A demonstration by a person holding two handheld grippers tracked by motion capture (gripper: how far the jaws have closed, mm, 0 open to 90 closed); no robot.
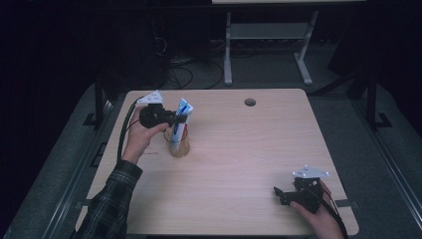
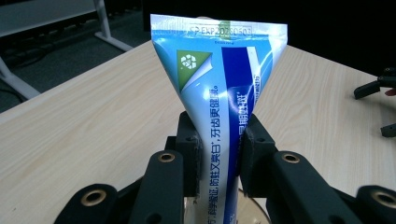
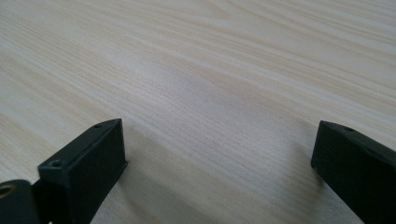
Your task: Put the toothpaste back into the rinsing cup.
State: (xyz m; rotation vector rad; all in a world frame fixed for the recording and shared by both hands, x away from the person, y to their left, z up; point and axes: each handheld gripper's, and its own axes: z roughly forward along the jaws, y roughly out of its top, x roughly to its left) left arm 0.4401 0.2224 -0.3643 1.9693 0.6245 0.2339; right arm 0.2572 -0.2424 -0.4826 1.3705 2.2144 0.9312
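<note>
High view shows a cup (image 1: 179, 147) beneath the left tongs' (image 1: 180, 119) gripped toothpaste tube (image 1: 182, 112).

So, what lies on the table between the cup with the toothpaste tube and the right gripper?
Nothing: in the high view, bare table lies between the cup and the right gripper.

The toothpaste tube (image 2: 219, 93) has its lower end hidden between the black jaws and cut off by the left gripper view's bottom edge; in the high view its print is too small to read.
</note>
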